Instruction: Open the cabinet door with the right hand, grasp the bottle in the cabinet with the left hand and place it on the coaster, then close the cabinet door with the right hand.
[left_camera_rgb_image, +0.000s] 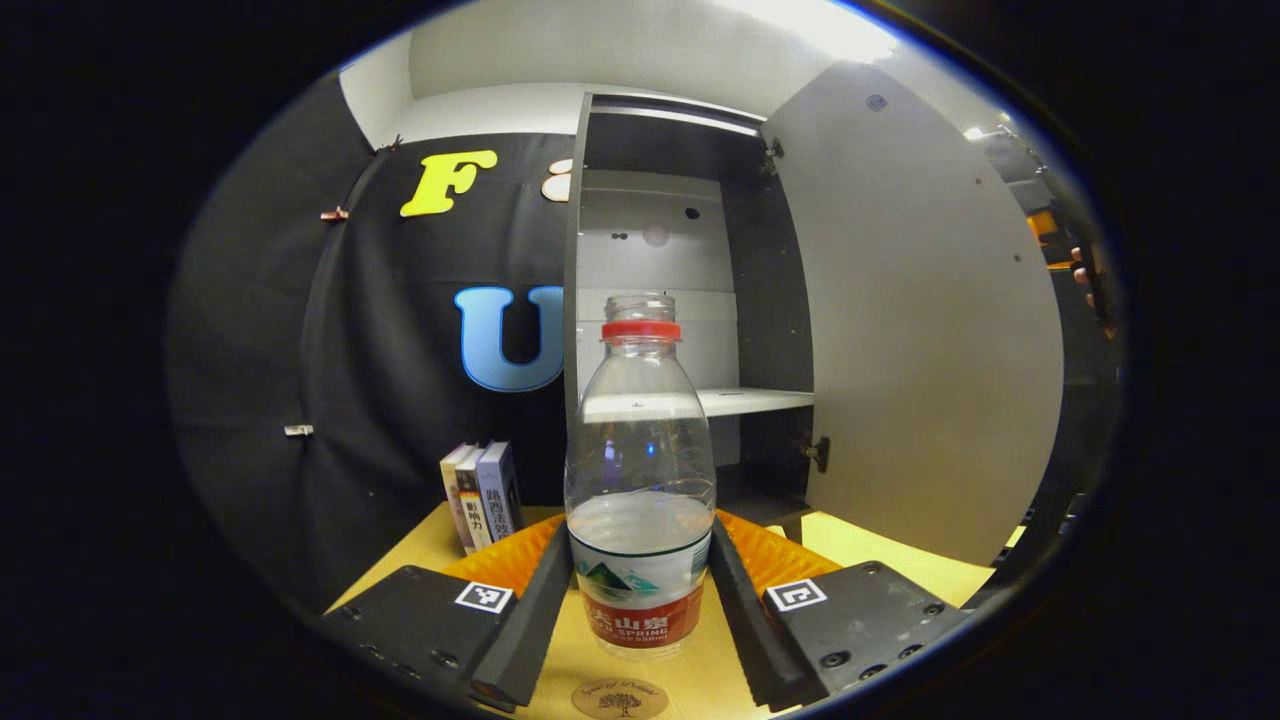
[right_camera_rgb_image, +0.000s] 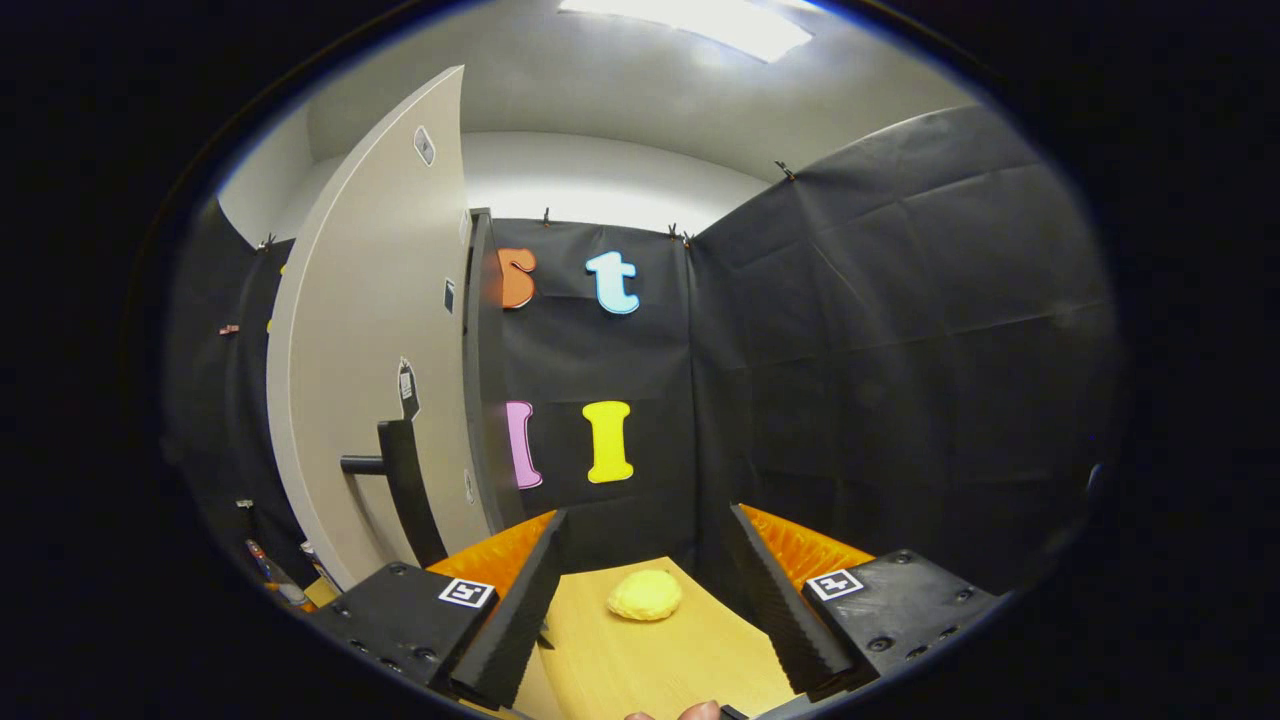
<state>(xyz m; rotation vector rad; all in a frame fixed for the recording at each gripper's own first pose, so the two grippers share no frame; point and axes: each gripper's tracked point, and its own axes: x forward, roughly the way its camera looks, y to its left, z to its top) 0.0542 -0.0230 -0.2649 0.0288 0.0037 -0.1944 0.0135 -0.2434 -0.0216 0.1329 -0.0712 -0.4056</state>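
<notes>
A clear plastic bottle (left_camera_rgb_image: 640, 470) with a red neck ring, no cap and some water stands upright between the fingers of my left gripper (left_camera_rgb_image: 640, 535), which is shut on its lower body. A round wooden coaster (left_camera_rgb_image: 620, 698) lies on the yellow table just below and in front of the bottle's base. Behind it the cabinet (left_camera_rgb_image: 690, 250) is open, its pale door (left_camera_rgb_image: 920, 330) swung out to the right. My right gripper (right_camera_rgb_image: 645, 525) is open with nothing between its fingers, to the right of the door (right_camera_rgb_image: 370, 330) and its dark handle (right_camera_rgb_image: 400, 480).
Three books (left_camera_rgb_image: 482, 495) stand against the booth wall left of the cabinet. A white shelf (left_camera_rgb_image: 755, 400) crosses the cabinet's inside. A yellow lump (right_camera_rgb_image: 645, 595) lies on the table (right_camera_rgb_image: 640, 660) ahead of the right gripper. A hand (left_camera_rgb_image: 1080, 275) shows past the door's edge.
</notes>
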